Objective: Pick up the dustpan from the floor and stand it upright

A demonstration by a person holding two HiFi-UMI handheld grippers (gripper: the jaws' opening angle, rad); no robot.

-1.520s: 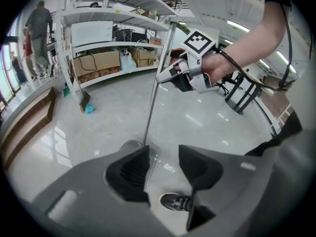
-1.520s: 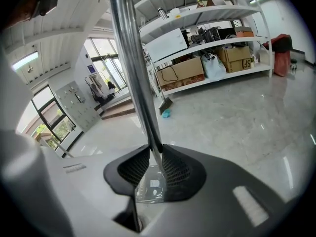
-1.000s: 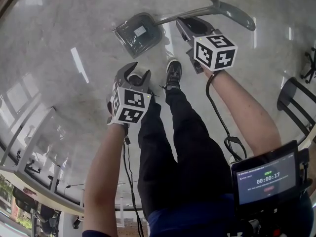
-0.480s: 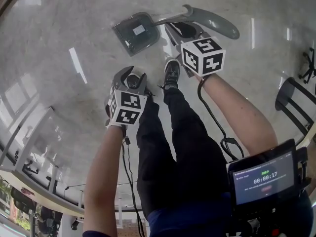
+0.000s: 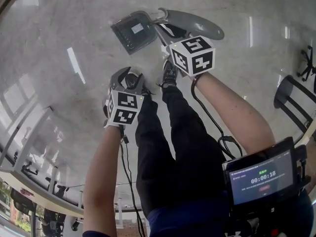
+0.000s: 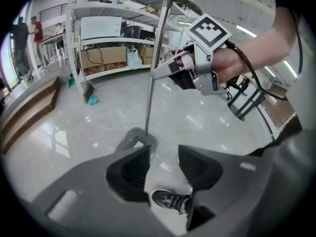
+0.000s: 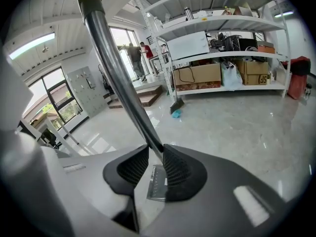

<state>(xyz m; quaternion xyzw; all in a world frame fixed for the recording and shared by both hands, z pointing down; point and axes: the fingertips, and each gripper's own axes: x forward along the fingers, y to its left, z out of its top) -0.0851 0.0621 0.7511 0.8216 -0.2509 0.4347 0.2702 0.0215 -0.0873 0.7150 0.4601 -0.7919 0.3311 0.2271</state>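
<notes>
Pale polished floor (image 5: 59, 43), glare streaks across it. Person standing, dark trouser legs (image 5: 173, 152) running down the middle of the head view. Grey dustpan (image 5: 132, 29) ahead of the feet: pan end low at the floor, long metal shaft (image 7: 123, 78) raised and leaning toward the person's right. Right gripper (image 7: 155, 154): jaws narrow, both ribbed pads closed on the shaft, the pan showing below between them. Left gripper (image 6: 163, 152): jaws wide apart, holding nothing, only floor and 1 dark shoe (image 6: 170, 200) in the gap; it hangs well apart from the dustpan, near the person's left leg.
</notes>
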